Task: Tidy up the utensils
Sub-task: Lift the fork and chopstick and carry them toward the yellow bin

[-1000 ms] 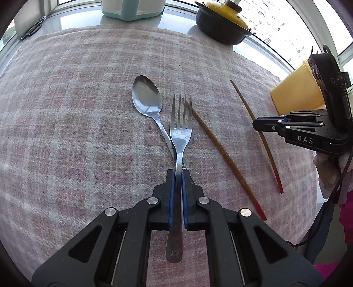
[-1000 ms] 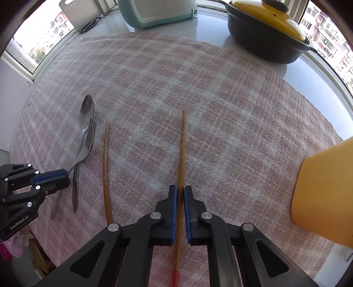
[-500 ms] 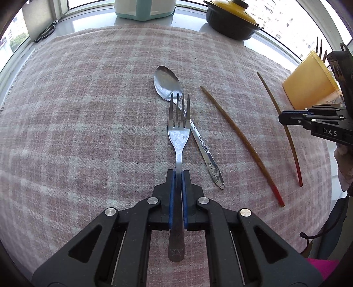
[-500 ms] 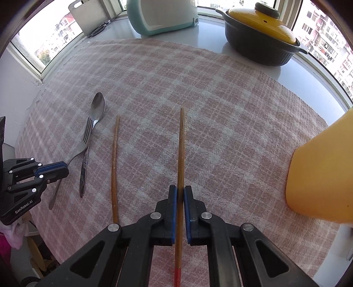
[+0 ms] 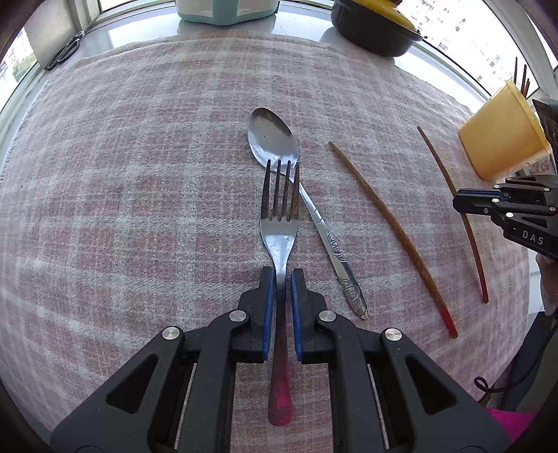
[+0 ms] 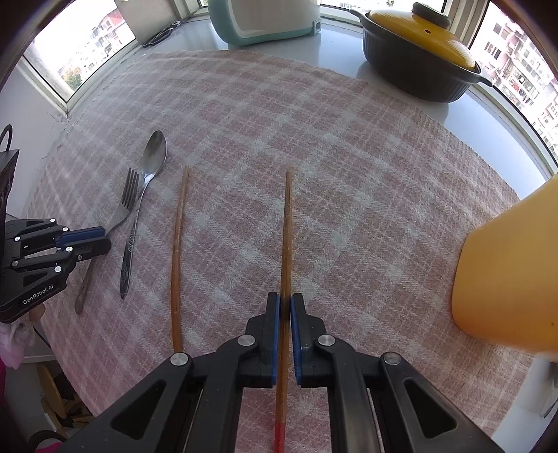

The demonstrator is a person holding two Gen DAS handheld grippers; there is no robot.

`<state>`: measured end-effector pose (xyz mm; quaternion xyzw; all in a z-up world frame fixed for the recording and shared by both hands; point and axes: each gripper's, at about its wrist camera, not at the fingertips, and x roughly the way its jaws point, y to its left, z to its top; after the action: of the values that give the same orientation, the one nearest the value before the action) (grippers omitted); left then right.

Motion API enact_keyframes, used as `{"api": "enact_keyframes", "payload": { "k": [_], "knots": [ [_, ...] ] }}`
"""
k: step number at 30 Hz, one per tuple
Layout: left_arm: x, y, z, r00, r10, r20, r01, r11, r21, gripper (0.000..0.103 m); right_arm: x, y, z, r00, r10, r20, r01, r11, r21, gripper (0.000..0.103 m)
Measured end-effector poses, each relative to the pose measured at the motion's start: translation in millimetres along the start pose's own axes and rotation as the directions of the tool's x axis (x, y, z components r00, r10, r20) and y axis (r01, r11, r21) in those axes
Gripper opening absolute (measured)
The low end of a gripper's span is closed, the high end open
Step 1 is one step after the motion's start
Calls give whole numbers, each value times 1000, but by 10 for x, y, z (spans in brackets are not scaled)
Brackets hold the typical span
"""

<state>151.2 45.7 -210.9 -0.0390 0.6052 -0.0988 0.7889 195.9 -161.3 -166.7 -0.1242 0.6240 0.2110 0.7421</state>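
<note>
Room: bright windows ringed the upper edge of both views, with buildings outside.
Counter point(image 6: 334, 41): a pale counter ran under the windows at the top of the frame, carrying a teal appliance point(image 6: 265, 17) at upper centre and a dark pot with a yellow lid point(image 6: 418, 52) at upper right.
Cloth: a pink checked cloth point(image 5: 139, 174) covered the working area and filled most of both views.
Holder: the yellow cup point(image 5: 502, 136) stood at the right edge of the left wrist view, already holding a few sticks; over the last second it had grown in both views, so you were closing on it.
Left gripper point(image 5: 279, 278): your jaws were clamped on the fork point(image 5: 279, 209) at its neck. A second earlier it crossed the spoon; now it sat clear, tines overlapping only the bowl in the picture.
Right gripper point(image 6: 285, 303): your jaws pinched one chopstick point(image 6: 287, 237), frame centre, as they had a second before.
Loose pieces: the spoon point(image 5: 289, 163) and the second chopstick point(image 6: 178, 244) lay on the cloth, left of centre in the right wrist view.
Meaning: both picks looked secure; I judged the drop into the cup came next.
</note>
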Motion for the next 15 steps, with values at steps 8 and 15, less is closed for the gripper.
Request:
{"api": "enact_keyframes", "payload": {
  "k": [8,15],
  "knots": [
    [-30,54,-24,999,-39,29,41,996,-73,3,141,30,82,999,-1,-38,0,1000,-18,4],
    [-283,41,-168,991,-85,107,99,986,-135,3,56,-2,51,999,40,0,-40,999,15,4]
  ]
}}
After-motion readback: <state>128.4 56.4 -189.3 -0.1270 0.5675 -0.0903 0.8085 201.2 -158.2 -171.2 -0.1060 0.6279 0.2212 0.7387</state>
